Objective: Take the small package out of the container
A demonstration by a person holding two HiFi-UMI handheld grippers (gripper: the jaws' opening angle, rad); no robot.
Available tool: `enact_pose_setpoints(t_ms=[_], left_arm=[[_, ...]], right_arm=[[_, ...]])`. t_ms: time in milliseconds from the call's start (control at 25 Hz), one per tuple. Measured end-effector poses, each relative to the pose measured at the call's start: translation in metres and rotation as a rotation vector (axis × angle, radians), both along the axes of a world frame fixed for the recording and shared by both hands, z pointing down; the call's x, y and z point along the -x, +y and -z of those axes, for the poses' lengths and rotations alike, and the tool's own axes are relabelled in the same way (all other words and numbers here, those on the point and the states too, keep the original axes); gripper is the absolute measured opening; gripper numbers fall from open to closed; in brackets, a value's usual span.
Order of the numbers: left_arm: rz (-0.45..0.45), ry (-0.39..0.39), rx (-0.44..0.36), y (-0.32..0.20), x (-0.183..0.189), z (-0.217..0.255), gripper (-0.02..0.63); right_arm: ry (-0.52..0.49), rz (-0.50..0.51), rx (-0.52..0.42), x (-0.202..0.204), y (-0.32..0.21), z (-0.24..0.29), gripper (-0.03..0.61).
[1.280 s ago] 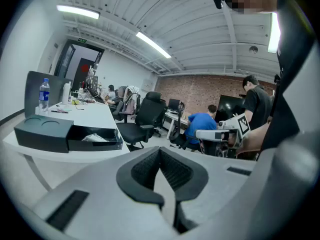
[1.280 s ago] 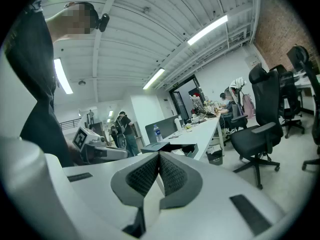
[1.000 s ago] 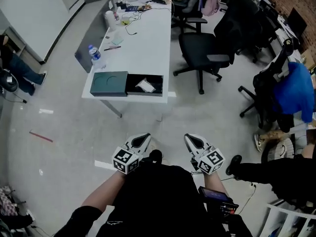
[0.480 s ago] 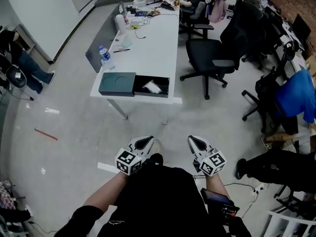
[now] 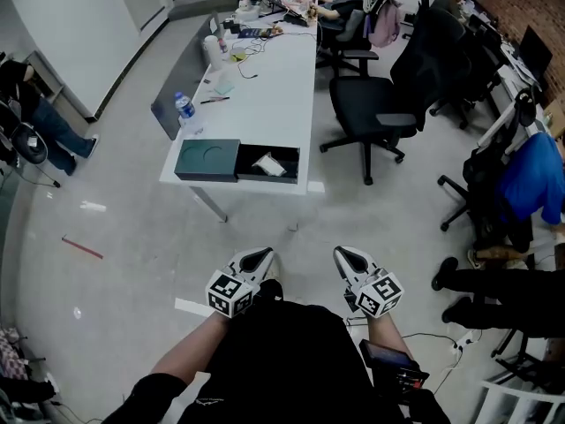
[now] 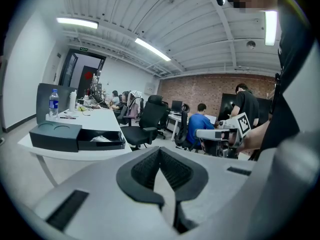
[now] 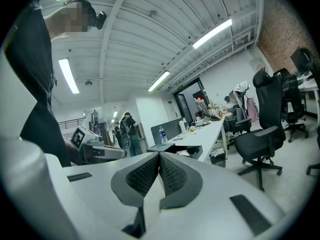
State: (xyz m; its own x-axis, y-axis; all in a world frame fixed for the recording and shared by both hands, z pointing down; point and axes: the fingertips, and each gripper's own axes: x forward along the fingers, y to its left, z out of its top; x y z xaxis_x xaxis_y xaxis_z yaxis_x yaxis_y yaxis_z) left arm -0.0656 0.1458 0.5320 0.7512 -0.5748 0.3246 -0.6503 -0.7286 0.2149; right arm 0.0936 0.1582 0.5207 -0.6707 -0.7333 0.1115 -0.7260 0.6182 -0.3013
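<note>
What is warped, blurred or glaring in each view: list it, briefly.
Head view: even light, sharp detail, the white table bright but not blown out, room edges curved by the wide lens. Left gripper view: strong fisheye with dark corners, the close fingers slightly soft, ceiling light strips blown out. Right gripper view: same fisheye vignette, one long light strip glaring.

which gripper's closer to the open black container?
Left, slightly: the left gripper sits almost straight below the container in the head view; the right gripper is off to its right. Both are well short of the table.
</note>
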Motion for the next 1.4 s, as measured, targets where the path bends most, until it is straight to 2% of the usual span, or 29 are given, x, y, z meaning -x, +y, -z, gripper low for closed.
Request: enact_pose_setpoints(t_ms=[400, 600, 960, 1400], left_arm=[[0.047, 0.024, 0.031, -0.040, 0.008, -0.013, 0.008], [0.019, 0.010, 0.018, -0.073, 0.001, -0.010, 0.008], [0.010, 0.002, 0.011, -0.135, 0.009, -0.005, 0.008], [-0.057, -0.015, 0.005, -0.198, 0.025, -0.006, 0.009]], right_arm=[[-0.010, 0.024, 0.010, 0.006, -0.046, -0.011, 0.026], [-0.008, 0.013, 0.020, 0.000, -0.076, -0.012, 0.026], [-0.003, 0.013, 0.019, 0.010, -0.133, -0.007, 0.026], [0.011, -0.034, 0.044, 0.024, -0.187, -0.009, 0.026]])
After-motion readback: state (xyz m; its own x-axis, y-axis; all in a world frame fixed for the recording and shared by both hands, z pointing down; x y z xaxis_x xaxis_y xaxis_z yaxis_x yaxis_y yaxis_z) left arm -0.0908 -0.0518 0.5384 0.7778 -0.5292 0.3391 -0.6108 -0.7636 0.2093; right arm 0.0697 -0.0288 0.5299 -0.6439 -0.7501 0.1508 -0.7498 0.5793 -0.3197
